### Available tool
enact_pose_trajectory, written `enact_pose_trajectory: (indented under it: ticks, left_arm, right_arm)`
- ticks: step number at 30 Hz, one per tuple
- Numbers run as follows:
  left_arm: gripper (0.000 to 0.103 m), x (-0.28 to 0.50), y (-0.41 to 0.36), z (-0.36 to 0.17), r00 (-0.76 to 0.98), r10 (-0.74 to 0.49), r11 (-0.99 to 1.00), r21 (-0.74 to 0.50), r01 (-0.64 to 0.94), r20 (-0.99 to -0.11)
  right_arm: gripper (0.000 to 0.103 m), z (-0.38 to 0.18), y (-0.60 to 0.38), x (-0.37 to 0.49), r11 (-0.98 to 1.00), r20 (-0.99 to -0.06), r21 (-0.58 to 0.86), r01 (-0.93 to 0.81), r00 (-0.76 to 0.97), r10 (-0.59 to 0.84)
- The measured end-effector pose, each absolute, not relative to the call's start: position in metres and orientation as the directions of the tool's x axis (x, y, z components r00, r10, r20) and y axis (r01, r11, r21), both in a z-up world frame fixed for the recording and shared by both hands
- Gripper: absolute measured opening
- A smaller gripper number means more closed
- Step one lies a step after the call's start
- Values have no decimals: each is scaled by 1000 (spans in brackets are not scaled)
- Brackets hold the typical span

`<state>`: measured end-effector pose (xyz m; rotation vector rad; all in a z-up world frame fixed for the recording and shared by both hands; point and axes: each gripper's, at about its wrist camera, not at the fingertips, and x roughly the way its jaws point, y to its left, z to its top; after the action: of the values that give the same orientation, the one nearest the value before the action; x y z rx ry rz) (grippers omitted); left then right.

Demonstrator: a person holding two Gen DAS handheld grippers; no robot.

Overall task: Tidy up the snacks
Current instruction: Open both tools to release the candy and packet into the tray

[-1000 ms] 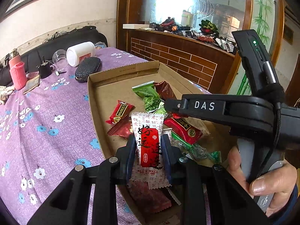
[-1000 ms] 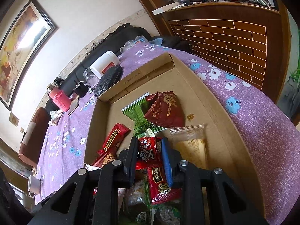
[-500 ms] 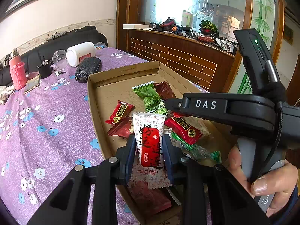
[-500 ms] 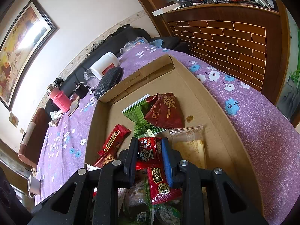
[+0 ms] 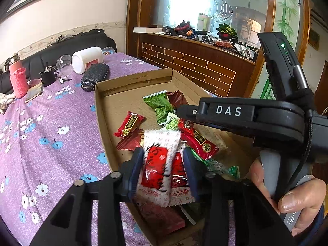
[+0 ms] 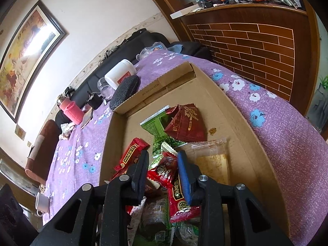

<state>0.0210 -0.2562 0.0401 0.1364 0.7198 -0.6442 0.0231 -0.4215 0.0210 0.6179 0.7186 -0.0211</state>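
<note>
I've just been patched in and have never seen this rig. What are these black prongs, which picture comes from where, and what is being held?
No robot is involved: a person holds a two-finger tool in each hand. Each picture comes from a fisheye camera on one tool, looking along its fingers.

In the left wrist view, the left tool is shut on a white and red snack packet. The black "DAS" device is the right tool, held in the person's right hand.

In the right wrist view, the right tool is shut on a red snack packet.

Both work over a cardboard tray of mixed snacks on a purple flowered tablecloth.
</note>
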Motion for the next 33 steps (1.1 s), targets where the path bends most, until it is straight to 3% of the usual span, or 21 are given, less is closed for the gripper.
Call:
enact_pose_trajectory:
  ticks: [23, 27, 33]
  left_arm:
    - [63, 17, -249, 52, 656, -470, 832, -49, 552, -590]
    - [68, 14, -248, 54, 686, -444, 844, -12, 536, -577]
    - [78, 11, -249, 57, 726, -403, 858, 46, 511, -557]
  right_arm:
    - [32, 30, -421, 18, 836, -606, 495, 237, 783, 137]
    - [42, 33, -420, 16, 846, -603, 472, 247, 790, 107]
    - [42, 32, -420, 16, 847, -610, 466, 257, 786, 98]
